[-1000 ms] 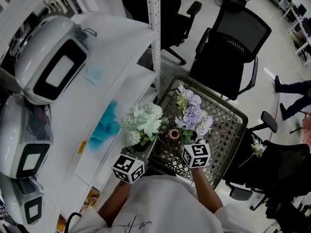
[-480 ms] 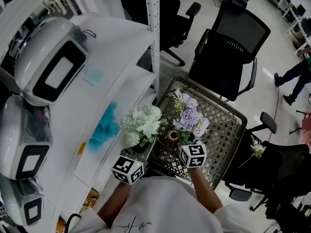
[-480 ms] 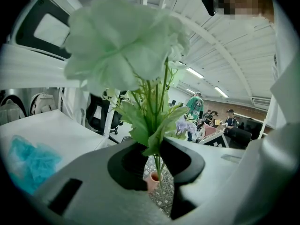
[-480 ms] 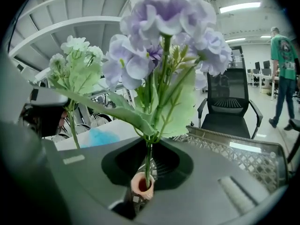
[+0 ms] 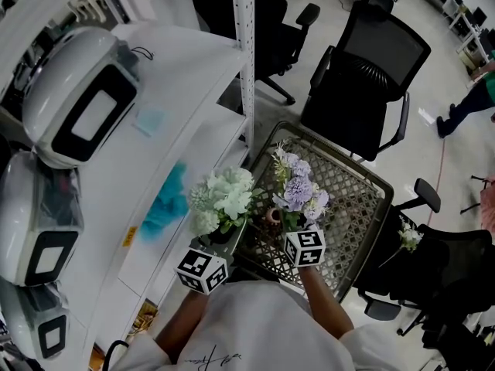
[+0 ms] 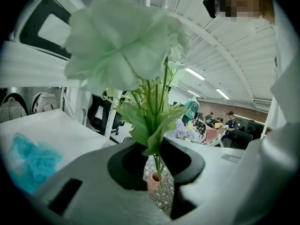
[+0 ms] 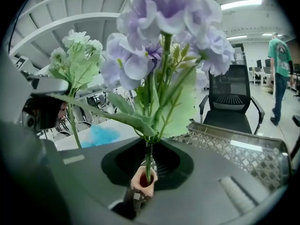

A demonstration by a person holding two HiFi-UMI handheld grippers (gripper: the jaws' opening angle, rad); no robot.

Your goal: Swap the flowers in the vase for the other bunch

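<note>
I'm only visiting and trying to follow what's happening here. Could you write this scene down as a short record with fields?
Vase: small, pinkish, upright on the mesh table
Right gripper: shut on purple flowers, stem end in the vase mouth
Left gripper: shut on white flowers, held left of the vase
Also there: teal cloth, further left
</note>
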